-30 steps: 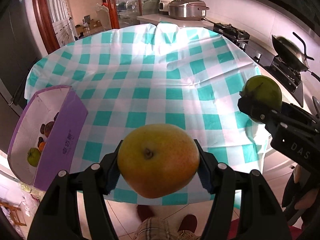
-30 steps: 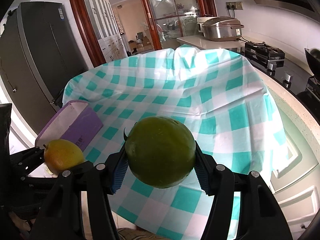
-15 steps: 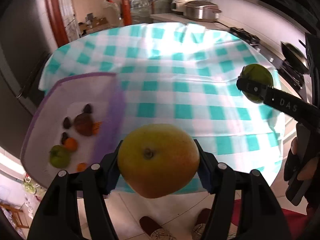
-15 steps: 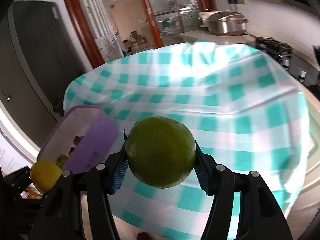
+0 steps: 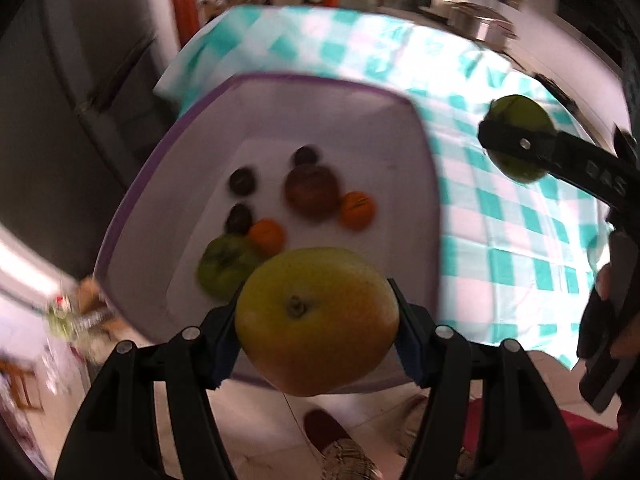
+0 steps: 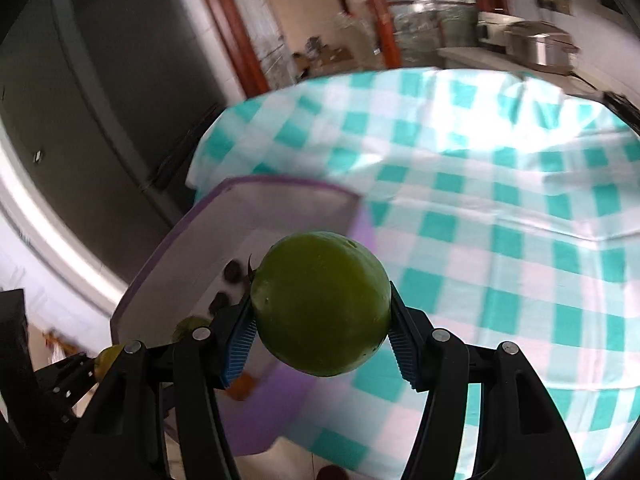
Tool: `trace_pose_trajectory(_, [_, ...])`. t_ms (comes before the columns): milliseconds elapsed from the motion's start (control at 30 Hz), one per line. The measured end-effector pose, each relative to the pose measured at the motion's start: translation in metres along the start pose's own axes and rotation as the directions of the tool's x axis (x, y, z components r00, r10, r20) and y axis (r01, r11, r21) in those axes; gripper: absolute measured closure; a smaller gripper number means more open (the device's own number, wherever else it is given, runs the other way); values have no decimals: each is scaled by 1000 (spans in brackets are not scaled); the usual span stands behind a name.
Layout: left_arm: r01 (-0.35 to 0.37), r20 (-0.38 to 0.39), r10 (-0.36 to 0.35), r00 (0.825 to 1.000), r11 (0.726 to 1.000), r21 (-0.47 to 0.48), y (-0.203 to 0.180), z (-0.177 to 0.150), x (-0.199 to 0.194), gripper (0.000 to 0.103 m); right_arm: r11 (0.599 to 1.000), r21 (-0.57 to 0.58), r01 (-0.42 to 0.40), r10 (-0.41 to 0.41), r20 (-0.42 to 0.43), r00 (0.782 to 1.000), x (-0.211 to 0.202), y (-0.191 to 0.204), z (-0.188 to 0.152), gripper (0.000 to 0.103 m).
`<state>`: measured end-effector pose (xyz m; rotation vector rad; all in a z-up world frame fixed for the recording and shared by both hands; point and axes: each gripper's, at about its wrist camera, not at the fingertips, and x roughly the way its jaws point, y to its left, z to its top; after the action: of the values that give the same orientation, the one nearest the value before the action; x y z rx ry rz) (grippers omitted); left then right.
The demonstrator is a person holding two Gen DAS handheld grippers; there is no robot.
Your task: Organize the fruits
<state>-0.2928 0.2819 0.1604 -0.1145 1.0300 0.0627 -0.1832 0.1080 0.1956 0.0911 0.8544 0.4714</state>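
Fruit-filled purple box (image 5: 428, 184) beneath pear (image 5: 316, 320)

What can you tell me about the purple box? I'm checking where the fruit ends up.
The purple, open-topped box with white inner walls looks like cardboard. It sits upright at the edge of the teal-and-white checked tablecloth. On its floor lie a green fruit, two orange fruits, a dark red fruit and three small dark fruits. Neither claw touches it.
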Motion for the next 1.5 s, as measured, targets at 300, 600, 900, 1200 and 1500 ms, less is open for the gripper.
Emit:
trace_pose_trajectory(300, [43, -13, -44, 999, 998, -44, 24, 2, 22, 38, 992, -123, -16, -1, -141, 990, 53, 52, 15, 44])
trace_pose_trajectory(600, [20, -116, -11, 993, 997, 73, 13, 41, 63, 38, 959, -277, 64, -156, -326, 932, 150, 61, 44, 44])
trace_pose_trajectory(900, [26, -280, 12, 960, 991, 132, -4, 57, 112, 38, 926, -373, 59, -239, -457, 857, 210, 56, 58, 44])
trace_pose_trajectory(1200, [42, -389, 30, 921, 983, 176, -12, 55, 127, 36, 921, -381, 81, -267, -469, 842, 216, 52, 56, 42])
trace_pose_trajectory(1500, [88, -284, -33, 958, 979, 184, -11, 58, 100, 8, 914, -400, 67, -223, -357, 907, 182, 65, 66, 18])
